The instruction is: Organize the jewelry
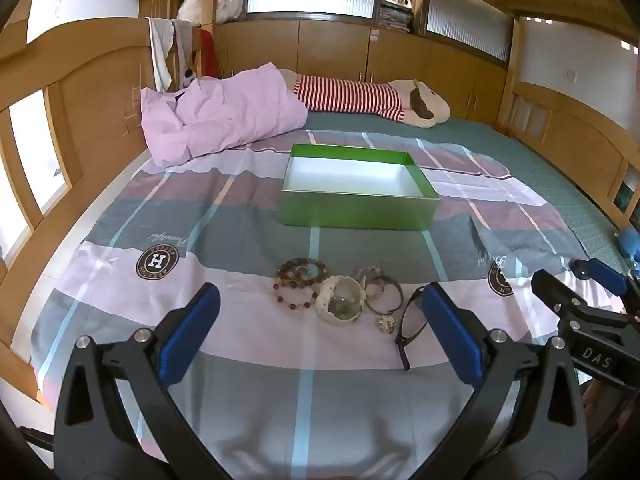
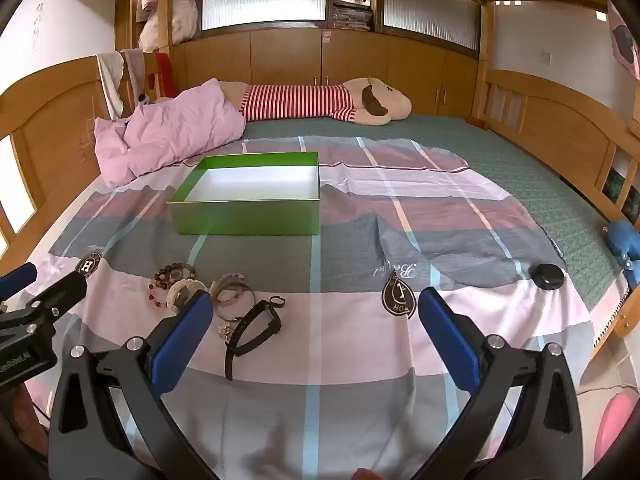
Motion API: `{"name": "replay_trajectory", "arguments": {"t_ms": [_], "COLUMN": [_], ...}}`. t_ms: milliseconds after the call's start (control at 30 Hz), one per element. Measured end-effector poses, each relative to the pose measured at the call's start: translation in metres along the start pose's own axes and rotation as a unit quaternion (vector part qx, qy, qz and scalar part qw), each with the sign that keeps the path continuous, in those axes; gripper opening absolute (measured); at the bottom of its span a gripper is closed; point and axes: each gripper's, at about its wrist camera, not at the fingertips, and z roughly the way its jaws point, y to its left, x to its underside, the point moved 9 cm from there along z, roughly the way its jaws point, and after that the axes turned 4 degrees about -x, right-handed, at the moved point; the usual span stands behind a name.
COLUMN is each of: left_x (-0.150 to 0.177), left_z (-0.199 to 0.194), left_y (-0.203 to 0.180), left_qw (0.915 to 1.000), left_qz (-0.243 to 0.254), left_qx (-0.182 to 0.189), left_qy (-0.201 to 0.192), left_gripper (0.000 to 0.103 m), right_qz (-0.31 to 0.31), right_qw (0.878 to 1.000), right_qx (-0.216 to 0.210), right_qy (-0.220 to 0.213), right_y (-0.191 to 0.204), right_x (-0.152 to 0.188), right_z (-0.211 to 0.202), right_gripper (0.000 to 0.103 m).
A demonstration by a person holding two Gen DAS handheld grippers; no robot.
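Note:
An empty green box (image 1: 356, 210) (image 2: 244, 216) with a white inside sits on the checked sheet. Nearer lies a heap of jewelry: beaded bracelets (image 1: 298, 280) (image 2: 172, 276), a round pale shell-like dish (image 1: 340, 304), metal bangles (image 1: 384, 292) (image 2: 234, 296) and a black watch (image 1: 408, 328) (image 2: 252, 328). My left gripper (image 1: 320, 308) is open and empty, just short of the heap. My right gripper (image 2: 316, 312) is open and empty, to the right of the heap; it also shows in the left wrist view (image 1: 580, 284).
A pink quilt (image 1: 216, 116) and a striped plush toy (image 1: 360, 98) lie at the far end of the bed. A small black round case (image 2: 546, 276) rests on the sheet at right. Wooden bed rails (image 2: 560, 128) run along both sides.

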Motion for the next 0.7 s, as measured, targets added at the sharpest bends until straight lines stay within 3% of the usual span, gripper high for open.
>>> {"name": "replay_trajectory", "arguments": {"t_ms": [700], "left_x": [-0.002], "left_z": [-0.001], "left_y": [0.005], "left_qw": [0.9999], "left_qz": [0.001], "left_qx": [0.0], "left_qy": [-0.011], "left_gripper": [0.099], "right_qz": [0.001], "right_qw": [1.0], "right_qx": [0.004], "right_qy": [-0.005], "right_y": [0.0], "right_x": [-0.002], "right_z": [0.002], "right_gripper": [0.101]}}
